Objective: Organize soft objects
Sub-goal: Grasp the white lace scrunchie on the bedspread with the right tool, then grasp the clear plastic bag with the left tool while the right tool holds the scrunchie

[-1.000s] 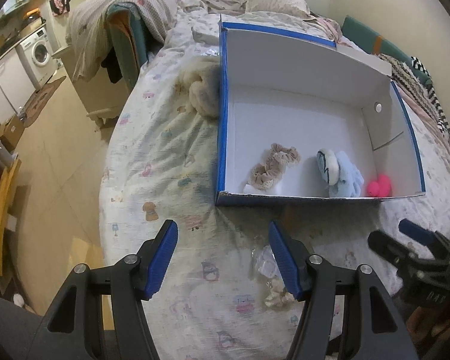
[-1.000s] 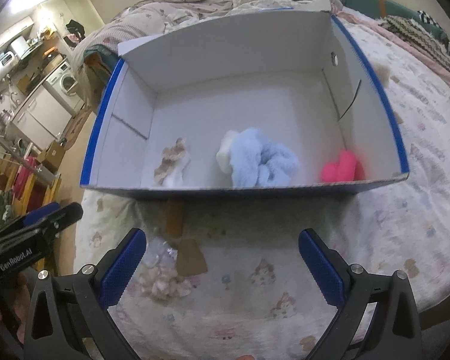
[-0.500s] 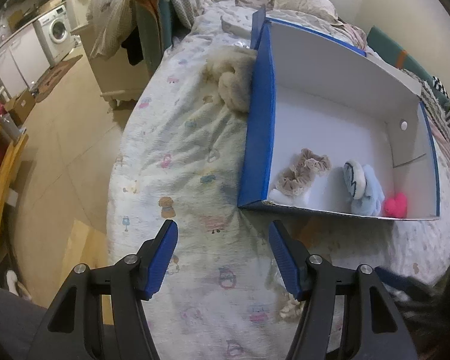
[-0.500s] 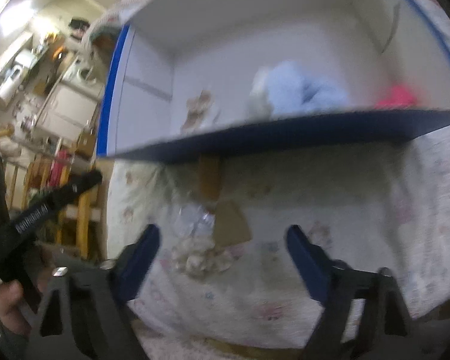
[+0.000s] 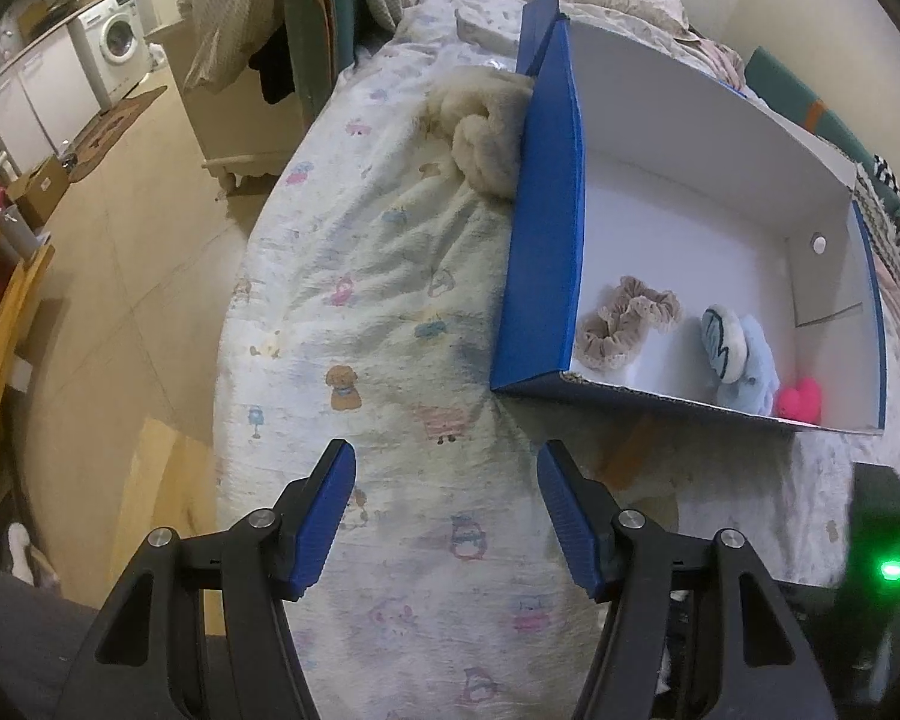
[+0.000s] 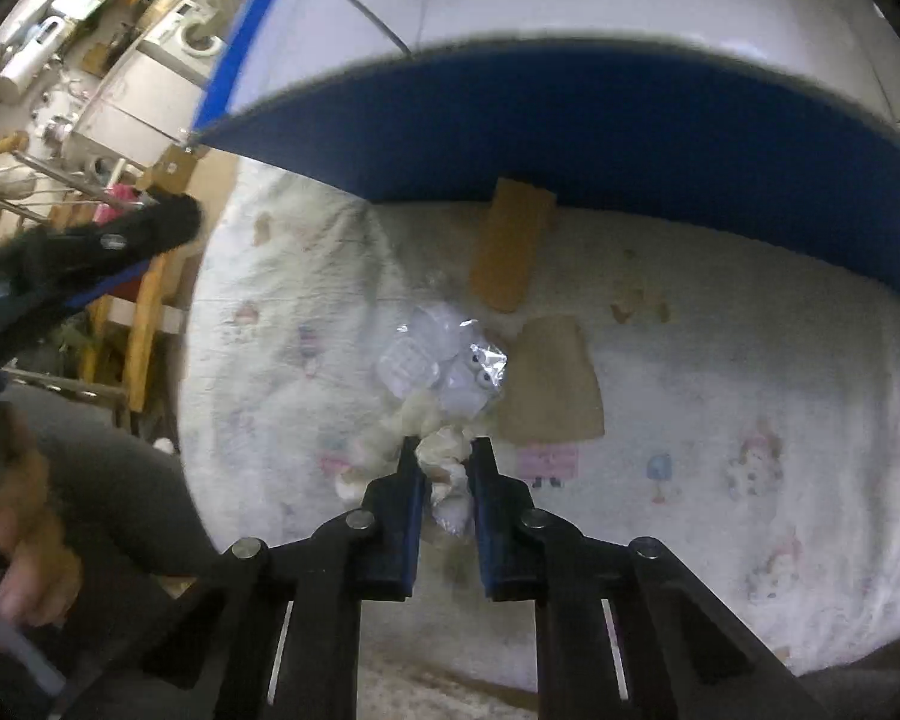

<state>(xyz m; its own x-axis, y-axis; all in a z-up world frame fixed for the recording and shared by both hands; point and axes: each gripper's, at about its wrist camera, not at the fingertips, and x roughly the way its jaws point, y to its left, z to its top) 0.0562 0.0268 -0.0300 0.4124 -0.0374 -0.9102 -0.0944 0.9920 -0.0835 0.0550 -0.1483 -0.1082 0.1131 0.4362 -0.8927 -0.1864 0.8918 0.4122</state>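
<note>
A small cream fluffy fabric bundle, lying on the patterned bed sheet, is pinched between the narrowed jaws of the right gripper; it is judged light, limp and compressible, best gripped at its bunched middle. Just beyond the jaws lies a crinkly clear plastic packet, further ahead the blue-and-white cardboard box. The left gripper is held wide, empty.
</note>
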